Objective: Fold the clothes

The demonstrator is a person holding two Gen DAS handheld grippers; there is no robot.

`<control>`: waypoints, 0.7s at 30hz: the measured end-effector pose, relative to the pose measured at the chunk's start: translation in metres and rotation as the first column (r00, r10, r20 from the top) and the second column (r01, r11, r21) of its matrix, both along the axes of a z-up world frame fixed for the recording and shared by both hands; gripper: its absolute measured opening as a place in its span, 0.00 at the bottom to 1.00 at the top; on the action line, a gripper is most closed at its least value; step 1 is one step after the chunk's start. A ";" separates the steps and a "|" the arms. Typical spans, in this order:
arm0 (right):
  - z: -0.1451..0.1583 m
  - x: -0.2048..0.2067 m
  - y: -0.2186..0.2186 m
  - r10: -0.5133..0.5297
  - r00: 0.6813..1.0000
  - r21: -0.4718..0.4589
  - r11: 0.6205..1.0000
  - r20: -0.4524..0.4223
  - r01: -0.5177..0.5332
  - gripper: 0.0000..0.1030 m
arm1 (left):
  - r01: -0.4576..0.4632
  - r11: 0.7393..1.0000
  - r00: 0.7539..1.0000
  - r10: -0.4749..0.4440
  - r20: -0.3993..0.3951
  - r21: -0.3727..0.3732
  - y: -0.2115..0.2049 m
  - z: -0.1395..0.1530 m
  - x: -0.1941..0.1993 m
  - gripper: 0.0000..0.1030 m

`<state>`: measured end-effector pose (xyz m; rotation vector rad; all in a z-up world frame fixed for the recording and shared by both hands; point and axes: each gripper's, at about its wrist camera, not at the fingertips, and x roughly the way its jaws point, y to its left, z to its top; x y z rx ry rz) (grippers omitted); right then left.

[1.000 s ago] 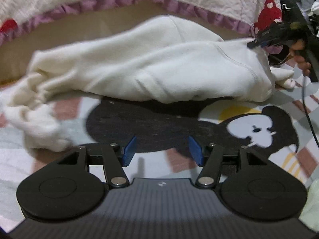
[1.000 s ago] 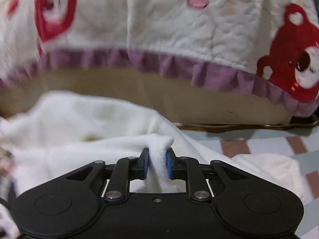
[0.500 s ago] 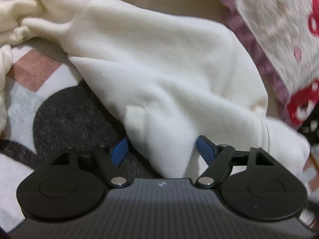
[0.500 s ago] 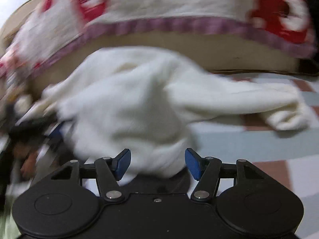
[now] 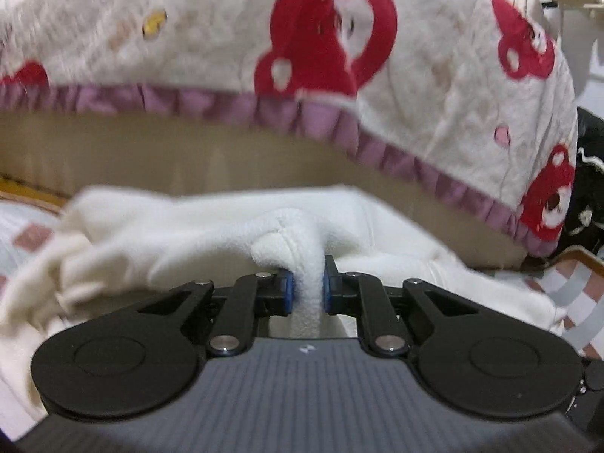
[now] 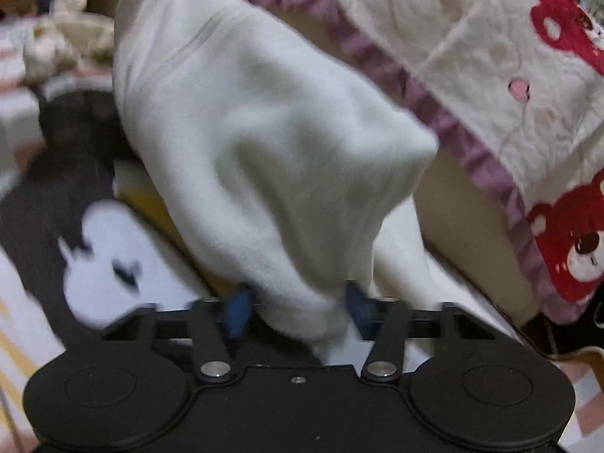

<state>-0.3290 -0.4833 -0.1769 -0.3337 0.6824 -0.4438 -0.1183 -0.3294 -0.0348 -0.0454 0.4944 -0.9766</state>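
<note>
A cream fleece garment (image 5: 211,234) lies bunched on a patterned bed cover. My left gripper (image 5: 305,290) is shut on a raised fold of this garment, with fleece pinched between the blue pads. In the right wrist view the garment (image 6: 256,132) hangs as a big drape in front of the camera. My right gripper (image 6: 298,309) is open, its blue pads wide apart, with the garment's lower edge lying between them.
A white quilt with red bears and a purple frill (image 5: 377,75) hangs along the back, also in the right wrist view (image 6: 528,75). The bed cover has a black and white cartoon print (image 6: 94,256). Plush toys (image 6: 64,37) lie at far left.
My left gripper closed on a fold of the garment. My right gripper, shut on the garment a second ago, opened and shifted; the fabric now drapes between its open jaws.
</note>
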 end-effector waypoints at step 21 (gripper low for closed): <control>0.107 -0.014 -0.092 -0.299 0.908 0.557 0.826 0.294 0.091 0.07 | 0.039 0.980 0.999 -0.039 -0.004 0.195 0.059 -0.033 -0.028 0.60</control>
